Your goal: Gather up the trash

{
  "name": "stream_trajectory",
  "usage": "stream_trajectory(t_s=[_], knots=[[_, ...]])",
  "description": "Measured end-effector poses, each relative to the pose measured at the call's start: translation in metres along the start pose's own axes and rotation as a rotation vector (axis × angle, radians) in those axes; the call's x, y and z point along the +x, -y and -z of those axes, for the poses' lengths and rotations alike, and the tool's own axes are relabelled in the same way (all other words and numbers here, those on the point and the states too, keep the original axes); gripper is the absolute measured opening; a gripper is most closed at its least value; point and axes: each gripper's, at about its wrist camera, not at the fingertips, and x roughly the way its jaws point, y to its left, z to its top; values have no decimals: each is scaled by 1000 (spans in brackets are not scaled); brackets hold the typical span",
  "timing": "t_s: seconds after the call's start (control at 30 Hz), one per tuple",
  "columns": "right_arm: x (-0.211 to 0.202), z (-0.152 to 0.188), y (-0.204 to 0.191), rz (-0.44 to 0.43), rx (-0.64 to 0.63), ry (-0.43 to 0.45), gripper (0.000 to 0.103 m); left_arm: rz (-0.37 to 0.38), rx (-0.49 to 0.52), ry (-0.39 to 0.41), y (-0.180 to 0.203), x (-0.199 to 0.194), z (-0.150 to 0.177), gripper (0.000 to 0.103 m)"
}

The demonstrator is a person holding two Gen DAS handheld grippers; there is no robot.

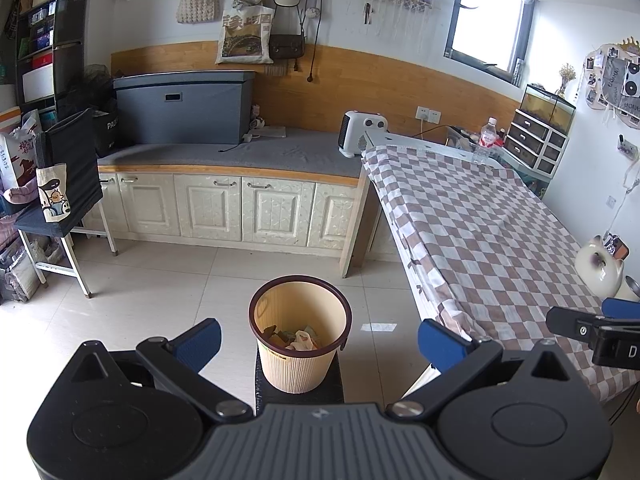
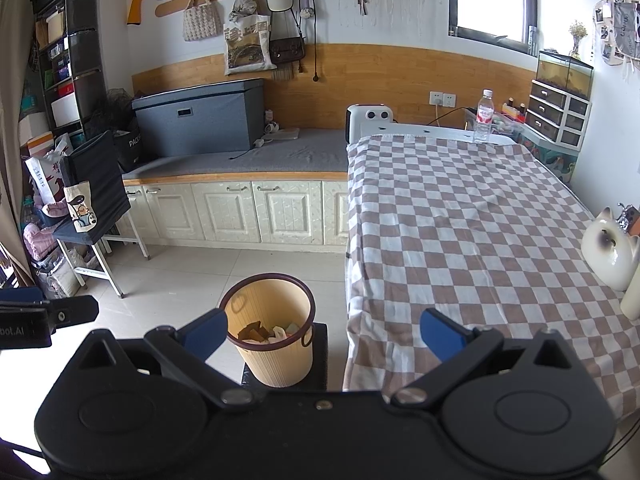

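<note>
A beige waste bin [image 1: 299, 364] with a dark red rim stands on a small dark stand on the floor, beside the checked table. Crumpled trash [image 1: 298, 338] lies inside the bin [image 2: 276, 360], where the trash [image 2: 266, 334] shows as brown and white scraps. My left gripper [image 1: 320, 340] hovers above and just behind the bin, open, with nothing between its blue pads. My right gripper [image 2: 324, 334] is open too, empty, straddling the table's left edge next to the bin. The right gripper's tip [image 1: 592, 328] shows at the right edge of the left wrist view.
A table with a brown-and-white checked cloth [image 2: 472, 216] fills the right side, bearing a water bottle [image 2: 483, 116] at its far end and a white cat figure [image 2: 610, 248] at the right. A cabinet bench [image 1: 224, 200] lines the far wall; a chair [image 1: 60, 200] stands left.
</note>
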Motion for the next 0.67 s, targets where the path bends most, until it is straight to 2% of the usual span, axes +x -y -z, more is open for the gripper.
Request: stream_trajectory(t_s=[0.67], knots=[[1, 0, -1, 0, 0, 0, 103, -9, -3, 0, -2, -1, -3, 103]])
